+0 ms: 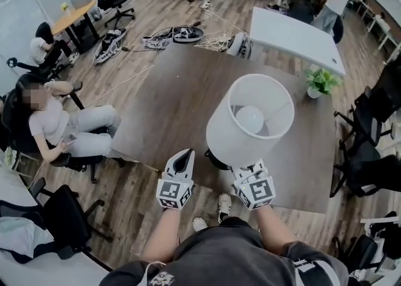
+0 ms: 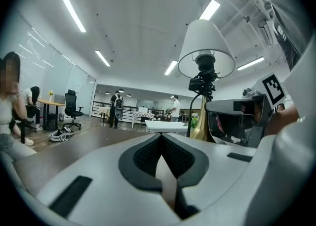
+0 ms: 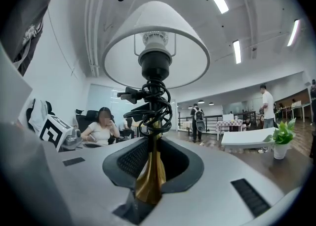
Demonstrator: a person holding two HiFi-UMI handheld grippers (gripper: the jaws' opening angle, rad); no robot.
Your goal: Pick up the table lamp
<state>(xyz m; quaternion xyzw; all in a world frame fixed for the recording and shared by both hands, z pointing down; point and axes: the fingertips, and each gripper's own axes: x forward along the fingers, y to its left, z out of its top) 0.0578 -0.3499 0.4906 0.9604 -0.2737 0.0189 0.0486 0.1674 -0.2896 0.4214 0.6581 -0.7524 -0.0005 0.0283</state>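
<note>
At the left, the left gripper (image 1: 177, 181) is held out level over the near edge of the brown table (image 1: 163, 109). Its jaws are drawn together with nothing between them, and only the room is seen past the closed pads in its own view. It is judged to be held alongside as a spare, near enough to steady the load if needed, yet apart from it.

Just to its right, the table lamp (image 1: 250, 122) is held upright, its white shade (image 3: 155, 42) open to the head camera so that the bulb (image 1: 249, 117) is seen inside. The lamp is gripped on the flared lower part of its brass stem (image 3: 149, 178), below the coiled cord (image 3: 154, 104) and plug. These are wound round the stem, presumably so that nothing trails. This hold is judged sensible: the shade is too wide and soft to be clamped, and the stem is held vertical this way. The dark base (image 1: 216, 158) is seen beneath the shade; whether it is clear of the table cannot be told.

The right gripper (image 3: 150, 170) is clamped on that stem, pointed level, its marker cube turned upward. Both forearms are stretched forward from the body, side by side, with wrists straight.

Further right, a potted plant (image 1: 321, 81) is seen standing well apart.
</note>
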